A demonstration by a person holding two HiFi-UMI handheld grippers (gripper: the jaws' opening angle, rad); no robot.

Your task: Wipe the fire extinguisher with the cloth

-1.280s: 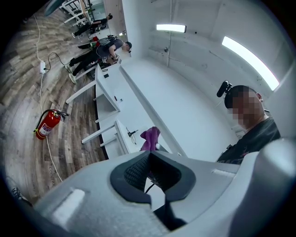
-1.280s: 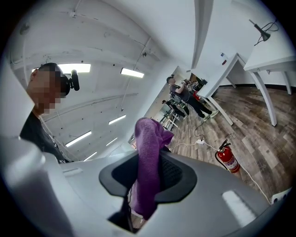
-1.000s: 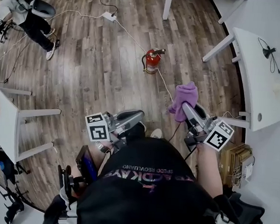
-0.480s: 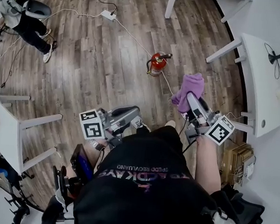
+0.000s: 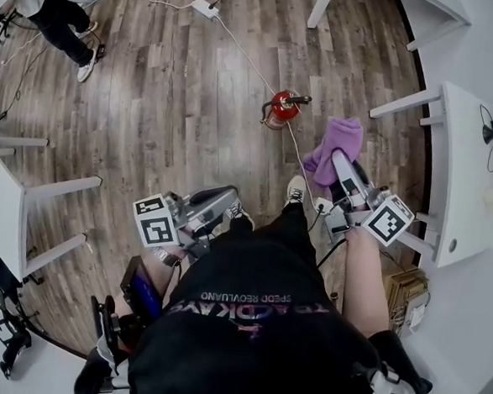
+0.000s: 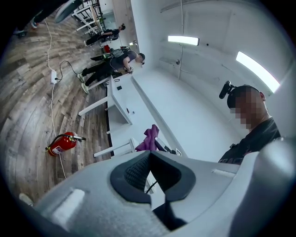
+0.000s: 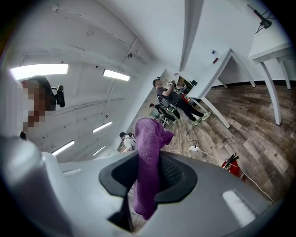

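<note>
A red fire extinguisher (image 5: 280, 108) with a black hose and handle stands on the wood floor ahead of me. It also shows small in both gripper views: fire extinguisher (image 6: 62, 143), fire extinguisher (image 7: 233, 165). My right gripper (image 5: 339, 162) is shut on a purple cloth (image 5: 336, 148), which sticks out past the jaws just right of and short of the extinguisher. In the right gripper view the cloth (image 7: 148, 155) hangs between the pads of the right gripper (image 7: 149, 173). My left gripper (image 5: 226, 197) is lower left, shut and empty, its pads together in the left gripper (image 6: 149, 156) view.
A white cable runs across the floor past the extinguisher to a power strip (image 5: 202, 8). White tables stand at the right (image 5: 472, 166) and the left (image 5: 1, 208). A seated person (image 5: 58, 6) is at the far upper left. Boxes (image 5: 408, 287) lie by the right wall.
Both grippers have moved forward across the floor. The cloth in the right gripper is now closer to the extinguisher. Both jaws stand as before.
</note>
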